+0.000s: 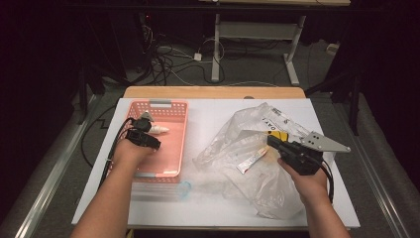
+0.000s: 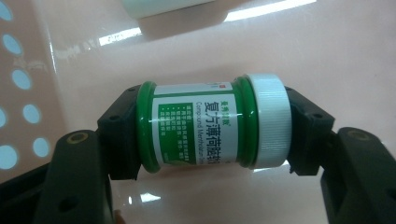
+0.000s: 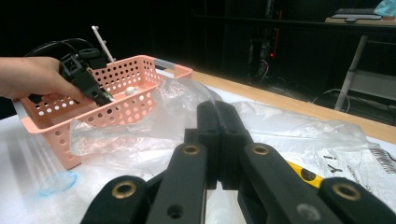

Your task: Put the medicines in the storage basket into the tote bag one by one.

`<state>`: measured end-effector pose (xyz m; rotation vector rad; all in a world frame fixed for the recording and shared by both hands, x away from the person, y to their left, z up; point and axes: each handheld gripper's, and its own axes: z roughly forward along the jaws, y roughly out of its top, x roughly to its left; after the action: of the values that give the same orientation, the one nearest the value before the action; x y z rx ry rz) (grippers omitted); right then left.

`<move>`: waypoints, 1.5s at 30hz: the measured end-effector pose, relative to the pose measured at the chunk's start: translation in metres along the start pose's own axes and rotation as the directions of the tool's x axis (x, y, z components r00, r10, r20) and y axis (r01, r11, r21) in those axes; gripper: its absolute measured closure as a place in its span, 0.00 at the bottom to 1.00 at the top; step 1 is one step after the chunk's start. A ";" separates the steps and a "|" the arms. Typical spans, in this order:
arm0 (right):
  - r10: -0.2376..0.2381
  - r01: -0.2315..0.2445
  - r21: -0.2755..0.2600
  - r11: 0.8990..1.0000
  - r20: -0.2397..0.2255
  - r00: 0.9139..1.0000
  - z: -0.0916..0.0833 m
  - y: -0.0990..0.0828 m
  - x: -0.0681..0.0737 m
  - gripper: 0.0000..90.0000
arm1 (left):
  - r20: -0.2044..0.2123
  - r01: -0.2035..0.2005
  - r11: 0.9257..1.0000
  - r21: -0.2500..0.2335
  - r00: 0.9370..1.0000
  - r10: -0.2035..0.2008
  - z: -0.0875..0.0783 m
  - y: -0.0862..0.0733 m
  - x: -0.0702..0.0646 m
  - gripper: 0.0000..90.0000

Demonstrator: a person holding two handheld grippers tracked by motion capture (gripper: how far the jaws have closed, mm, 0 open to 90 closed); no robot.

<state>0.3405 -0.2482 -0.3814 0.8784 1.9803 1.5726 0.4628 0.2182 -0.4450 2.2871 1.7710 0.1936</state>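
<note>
Alignment between jar and jaws is what the coming move is judged to depend on. A small green jar (image 2: 212,126) with a white ribbed cap (image 2: 271,126) is held crosswise in the left gripper (image 2: 212,130): its long axis is laid along the line from one pad to the other, the green base set against the left pad and the cap against the right, so the pinch is taken end to end and not around the belly. The jaws are seen partly spread, pressed on both ends of the jar. The jar is carried low inside the pink basket (image 1: 173,163), just over its glossy floor, with a pale bottle (image 1: 159,130) lying farther back in the same basket. In the high view the left gripper (image 1: 141,134) is seen over the basket's left half, far nearer the basket than the right gripper (image 1: 277,145), which is kept well apart over the crumpled clear plastic bag (image 1: 247,163) with its jaws pressed together; whether a fold of the bag is caught between them cannot be told. Were the jar let go here, a roll across the basket floor is to be expected, since it would land on its side.
</note>
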 end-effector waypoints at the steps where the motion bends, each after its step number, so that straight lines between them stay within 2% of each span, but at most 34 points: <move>1: 0.000 0.000 0.001 1.000 0.001 1.000 0.000 0.000 0.000 1.00 | 0.002 -0.002 1.000 -0.001 1.000 0.002 0.000 0.000 0.000 0.37; 11: 0.002 -0.002 0.007 1.000 0.005 1.000 0.000 -0.002 -0.002 1.00 | 0.011 -0.035 0.999 -0.001 0.999 0.035 -0.003 -0.001 -0.003 0.38; 22: 0.002 -0.002 0.002 1.000 0.009 1.000 -0.002 -0.001 -0.001 1.00 | 0.055 -0.066 0.997 -0.048 0.996 0.069 -0.021 -0.008 -0.009 0.38; 33: -0.001 0.001 0.005 1.000 0.009 1.000 -0.001 -0.001 0.000 1.00 | 0.075 -0.135 0.988 -0.080 0.987 0.141 -0.034 -0.018 -0.027 0.38; 42: 0.001 -0.001 0.004 1.000 0.009 1.000 -0.002 -0.001 -0.001 1.00 | 0.073 -0.189 0.976 -0.110 0.978 0.198 -0.041 -0.026 -0.043 0.38; 45: 0.000 0.000 0.003 1.000 0.009 1.000 -0.002 0.000 -0.001 1.00 | 0.086 -0.197 0.973 -0.122 0.974 0.208 -0.043 -0.029 -0.048 0.38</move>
<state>0.3396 -0.2499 -0.3814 0.8852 1.9770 1.5637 0.4125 0.1835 -0.4098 2.3509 1.4409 0.2084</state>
